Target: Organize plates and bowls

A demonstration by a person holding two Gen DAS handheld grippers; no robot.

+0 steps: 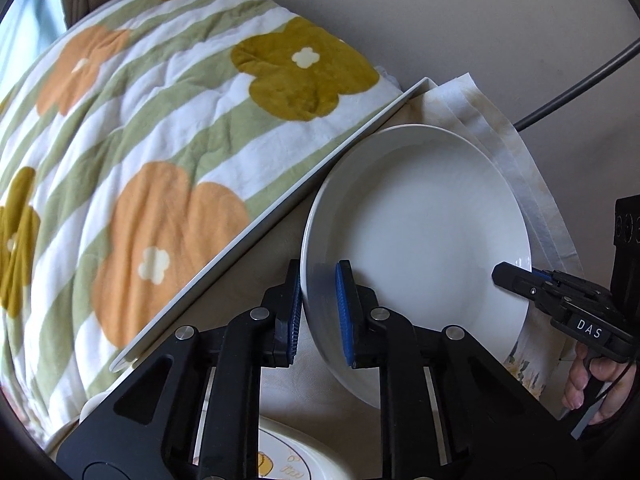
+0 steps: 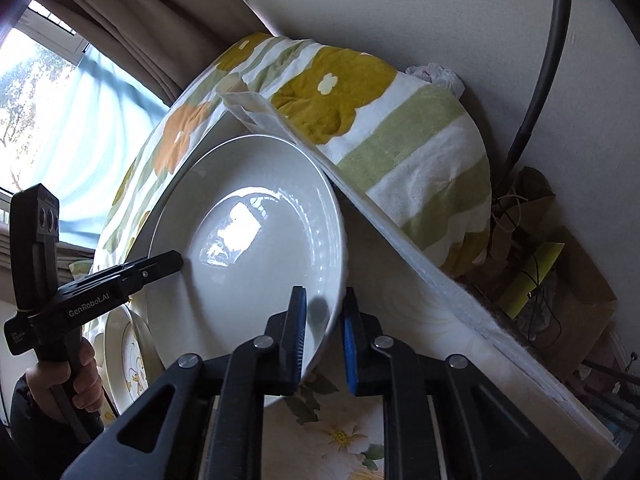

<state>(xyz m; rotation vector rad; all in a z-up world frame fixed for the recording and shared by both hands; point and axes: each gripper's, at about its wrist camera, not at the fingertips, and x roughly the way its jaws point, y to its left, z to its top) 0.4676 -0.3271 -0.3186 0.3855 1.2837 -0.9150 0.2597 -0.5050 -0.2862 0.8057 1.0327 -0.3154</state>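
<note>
Beside white plate (image 2: 260, 248), paper bags (image 2: 560, 264), right view only

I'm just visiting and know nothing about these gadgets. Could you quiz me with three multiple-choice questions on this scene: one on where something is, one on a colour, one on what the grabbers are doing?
1. Where do the two grippers hold the white plate?
A. on opposite rims
B. side by side
C. underneath

2. What colour are the gripper pads?
A. red
B. blue
C. yellow

3. How is the left gripper?
A. wide open
B. shut on the rim
C. away from the plate

Answers: 1 A, the right gripper pinches the far rim; 2 B, blue ribbed strips show; 3 B, both pads press the rim.
</note>
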